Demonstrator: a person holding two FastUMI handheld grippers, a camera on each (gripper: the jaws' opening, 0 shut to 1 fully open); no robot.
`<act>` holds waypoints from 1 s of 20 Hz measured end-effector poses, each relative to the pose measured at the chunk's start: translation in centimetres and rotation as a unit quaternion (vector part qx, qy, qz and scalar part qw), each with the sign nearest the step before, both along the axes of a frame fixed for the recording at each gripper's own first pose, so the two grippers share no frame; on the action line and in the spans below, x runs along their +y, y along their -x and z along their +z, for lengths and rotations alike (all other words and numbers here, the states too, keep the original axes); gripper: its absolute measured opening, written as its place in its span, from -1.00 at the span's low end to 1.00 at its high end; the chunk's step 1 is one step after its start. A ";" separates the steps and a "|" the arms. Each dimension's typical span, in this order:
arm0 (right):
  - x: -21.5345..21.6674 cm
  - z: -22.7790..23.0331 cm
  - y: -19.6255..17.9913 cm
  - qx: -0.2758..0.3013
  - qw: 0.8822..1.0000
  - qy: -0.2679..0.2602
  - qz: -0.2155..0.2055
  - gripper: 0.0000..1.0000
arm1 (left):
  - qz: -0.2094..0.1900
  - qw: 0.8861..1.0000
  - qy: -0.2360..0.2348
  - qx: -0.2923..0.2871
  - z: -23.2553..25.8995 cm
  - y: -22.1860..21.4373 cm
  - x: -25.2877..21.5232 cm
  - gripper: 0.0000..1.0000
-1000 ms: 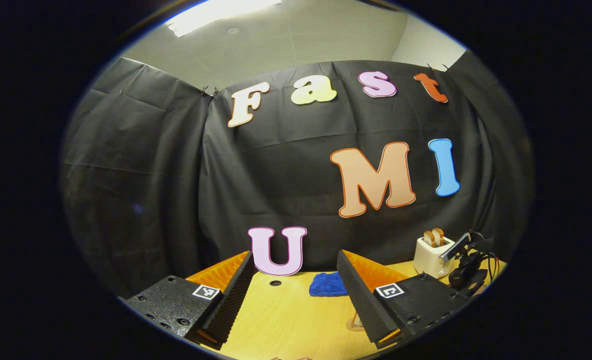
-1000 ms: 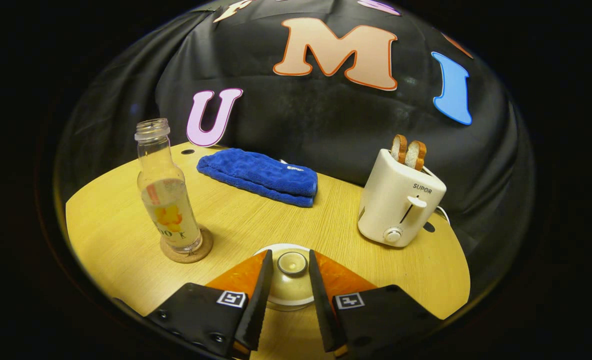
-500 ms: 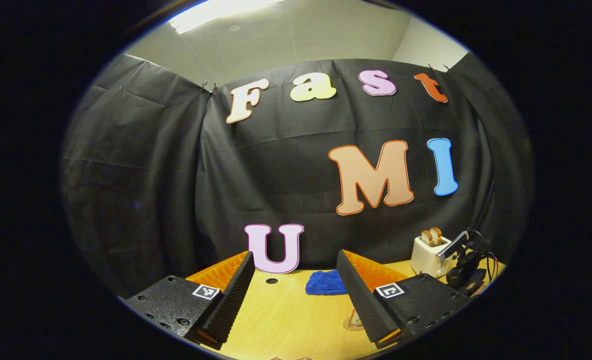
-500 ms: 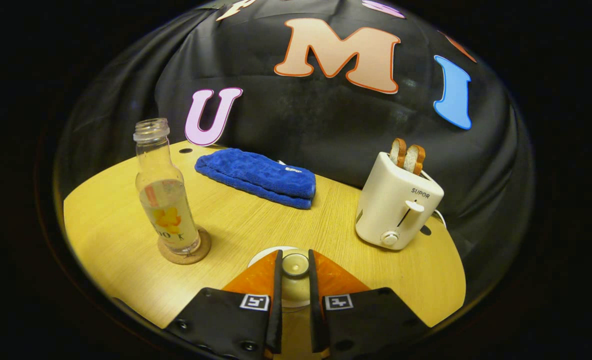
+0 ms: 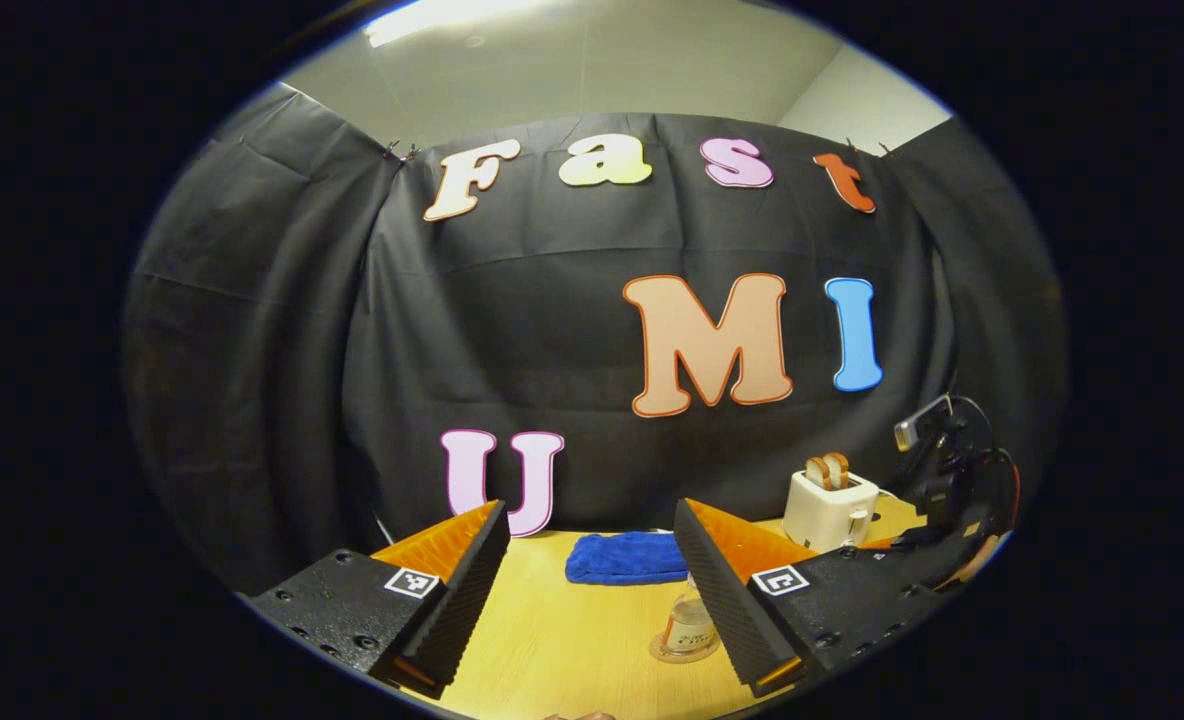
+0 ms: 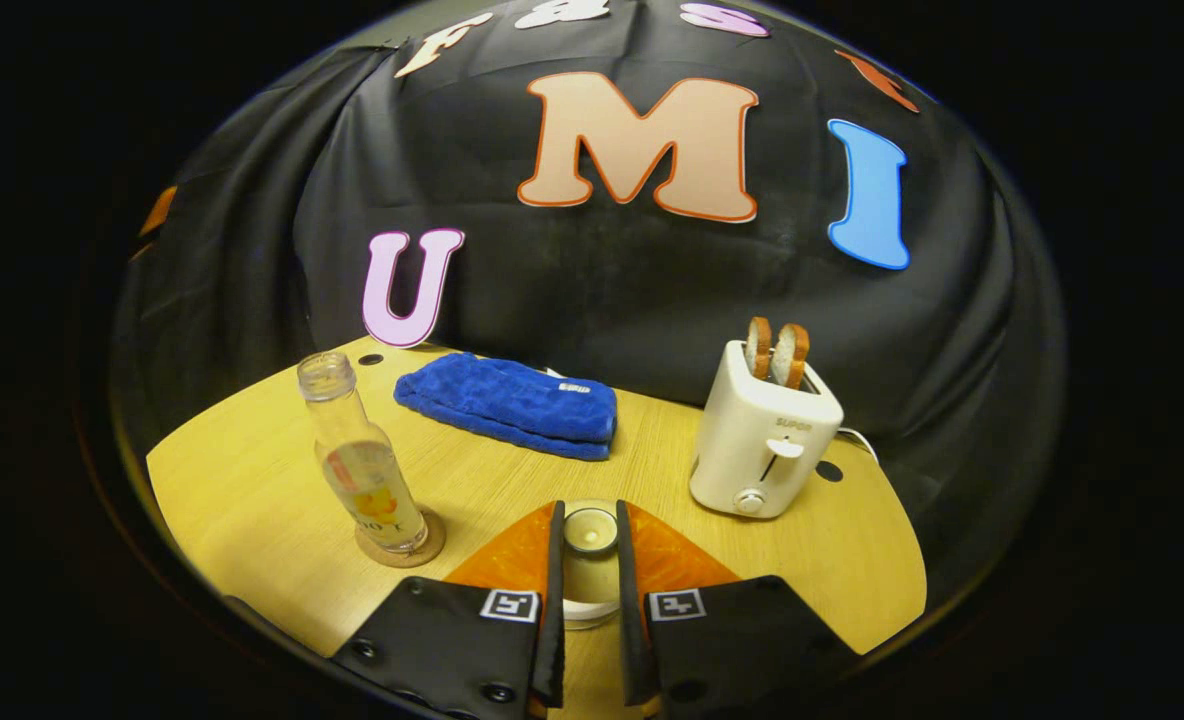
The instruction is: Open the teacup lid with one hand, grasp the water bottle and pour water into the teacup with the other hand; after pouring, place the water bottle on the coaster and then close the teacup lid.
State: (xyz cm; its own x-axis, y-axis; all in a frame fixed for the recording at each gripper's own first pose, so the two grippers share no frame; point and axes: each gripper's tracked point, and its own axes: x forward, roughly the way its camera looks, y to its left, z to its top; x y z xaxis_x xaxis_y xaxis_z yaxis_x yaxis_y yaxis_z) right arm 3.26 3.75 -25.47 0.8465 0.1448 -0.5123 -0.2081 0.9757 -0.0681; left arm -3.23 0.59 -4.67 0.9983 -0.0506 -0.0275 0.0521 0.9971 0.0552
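Observation:
My right gripper (image 6: 588, 512) is shut on the knob of the pale teacup lid (image 6: 590, 578), held between both fingers over the table's front. The cup under it is hidden. A clear, capless water bottle (image 6: 362, 470), part full, stands upright on a round cork coaster (image 6: 400, 550) to the left of that gripper. My left gripper (image 5: 590, 510) hangs open and empty well above the table, with the bottle (image 5: 690, 622) on its coaster (image 5: 667, 655) low between its fingers, close to the right one. The other gripper (image 5: 942, 480) shows at the far right of the left gripper view.
A folded blue towel (image 6: 512, 405) lies at the back of the wooden table (image 6: 252, 500). A white toaster (image 6: 764, 440) with two bread slices stands at the right. The left gripper view has the towel (image 5: 624, 557) and the toaster (image 5: 830, 505) behind the bottle.
My right gripper closed on the lid knob, then rose with it, so the table looks farther off. My left gripper shifted, bringing the bottle into its view.

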 end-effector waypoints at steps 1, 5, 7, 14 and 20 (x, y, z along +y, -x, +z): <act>-0.5 0.7 0.3 -0.002 1.000 -0.002 -0.007 -0.48 | -0.009 1.000 -0.002 0.000 -0.7 -0.3 -0.5 0.94; -3.2 4.0 1.3 -0.018 0.999 0.001 -0.036 -0.48 | -0.039 0.999 0.001 0.021 -4.3 -1.1 -2.1 0.94; -4.2 5.3 1.8 -0.024 0.999 0.001 -0.046 -0.51 | -0.044 0.998 0.006 0.033 -5.9 -1.6 -2.5 0.94; -6.4 7.2 3.6 -0.023 0.997 -0.001 -0.068 -0.47 | -0.077 0.995 0.007 0.066 -11.3 -2.7 -4.6 0.94; -7.6 5.9 4.8 -0.003 0.996 0.010 -0.089 -0.51 | -0.110 0.988 0.016 0.105 -17.4 -3.6 -6.6 0.95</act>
